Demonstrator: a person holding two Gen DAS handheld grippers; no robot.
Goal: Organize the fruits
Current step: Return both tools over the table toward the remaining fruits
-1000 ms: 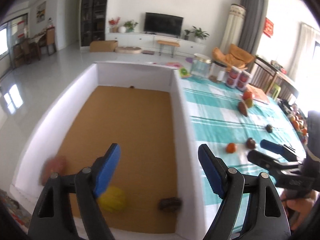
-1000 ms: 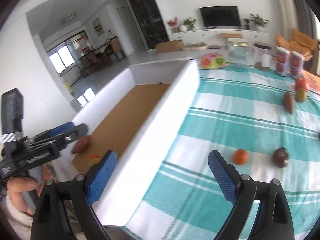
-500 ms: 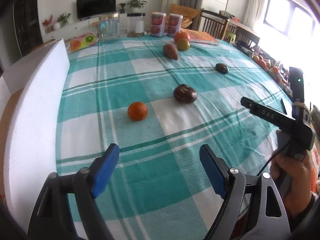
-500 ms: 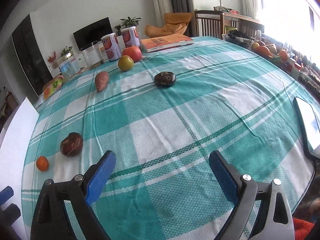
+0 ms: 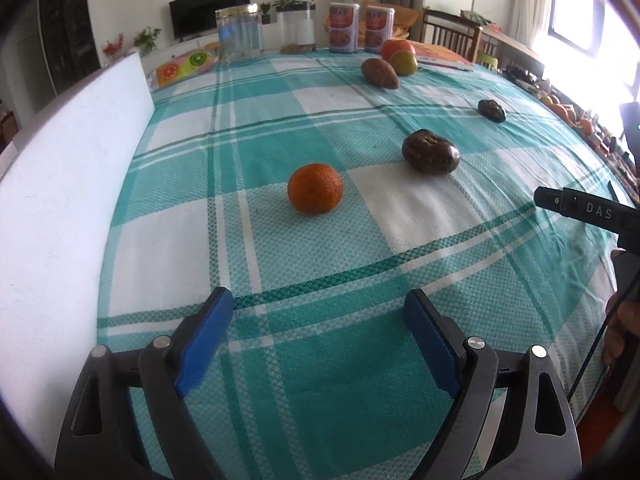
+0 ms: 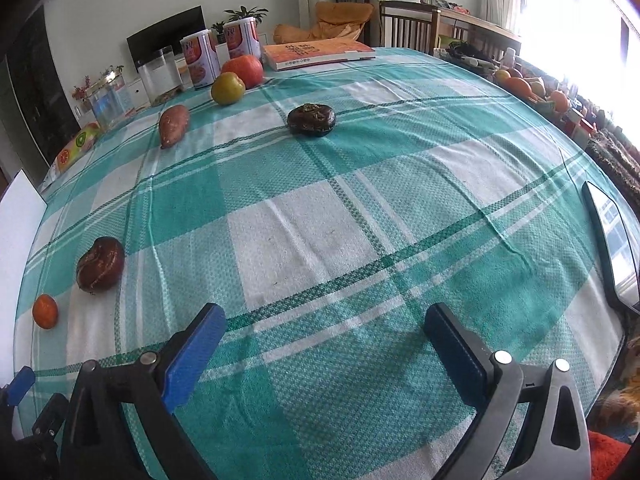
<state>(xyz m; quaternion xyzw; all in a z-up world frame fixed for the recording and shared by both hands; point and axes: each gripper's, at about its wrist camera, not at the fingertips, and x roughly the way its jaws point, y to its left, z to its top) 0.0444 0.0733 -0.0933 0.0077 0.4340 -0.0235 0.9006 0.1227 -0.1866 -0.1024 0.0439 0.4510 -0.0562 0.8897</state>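
My left gripper [image 5: 316,340] is open and empty, low over the checked cloth, with a small orange [image 5: 315,189] straight ahead of it. A dark brown fruit [image 5: 431,151] lies just beyond to the right, and another dark fruit [image 5: 491,110] lies farther right. A sweet potato [image 5: 379,73], a green-yellow fruit [image 5: 403,62] and a red fruit [image 5: 394,47] lie at the far end. My right gripper [image 6: 325,348] is open and empty. In its view the orange [image 6: 45,311] and a dark fruit [image 6: 100,264] are far left, and another dark fruit [image 6: 312,119] is ahead.
A white box wall [image 5: 60,200] stands along the table's left side. Two cans [image 5: 343,28], clear jars [image 5: 239,32], a fruit-print pack [image 5: 180,70] and a book [image 6: 318,53] stand at the far end. A phone [image 6: 612,248] lies at the right edge.
Both grippers have swung away from the white box to face the table. The left has since closed in on the orange, and the right has moved slightly forward. Both stay open.
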